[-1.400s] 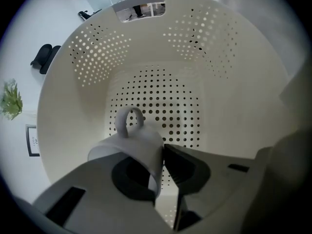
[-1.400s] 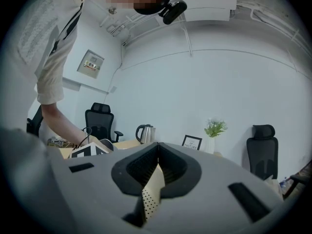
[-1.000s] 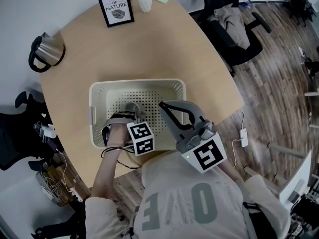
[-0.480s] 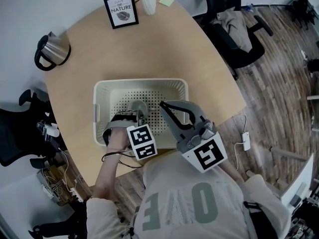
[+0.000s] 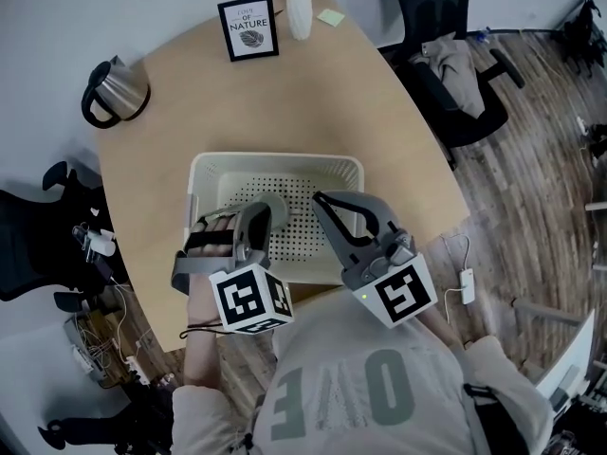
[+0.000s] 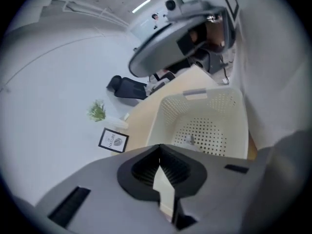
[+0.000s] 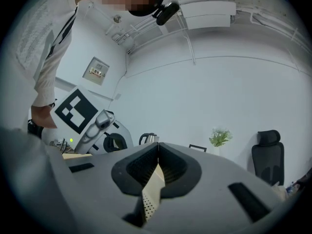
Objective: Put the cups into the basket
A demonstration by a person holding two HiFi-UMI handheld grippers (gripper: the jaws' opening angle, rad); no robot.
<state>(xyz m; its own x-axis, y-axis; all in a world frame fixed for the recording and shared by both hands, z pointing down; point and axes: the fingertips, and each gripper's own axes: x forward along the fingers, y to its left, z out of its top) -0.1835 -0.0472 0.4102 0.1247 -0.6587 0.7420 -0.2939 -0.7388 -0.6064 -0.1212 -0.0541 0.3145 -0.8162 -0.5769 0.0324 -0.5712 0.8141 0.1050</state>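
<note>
A cream perforated basket (image 5: 204, 173) stands on the round wooden table (image 5: 313, 102), close to the near edge. No cup shows in any view. The basket's holed floor (image 6: 209, 135) shows only a small grey mark that I cannot identify. My left gripper (image 5: 269, 207) hangs over the basket's near left part, jaws shut with nothing between them. To its right, my right gripper (image 5: 319, 198) points over the basket's near right part, also shut and holding nothing. In the right gripper view the left gripper's marker cube (image 7: 78, 111) shows at the left.
At the table's far left stands a steel kettle (image 5: 119, 88). A framed print (image 5: 252, 28), a white vase with a plant (image 5: 299, 8) and a yellow sticky note (image 5: 331, 16) stand at the far edge. A black office chair (image 5: 455, 74) is off to the right.
The left gripper has drawn back towards the person and a little to the left, its marker cube now lower in the view. The right gripper has hardly moved.
</note>
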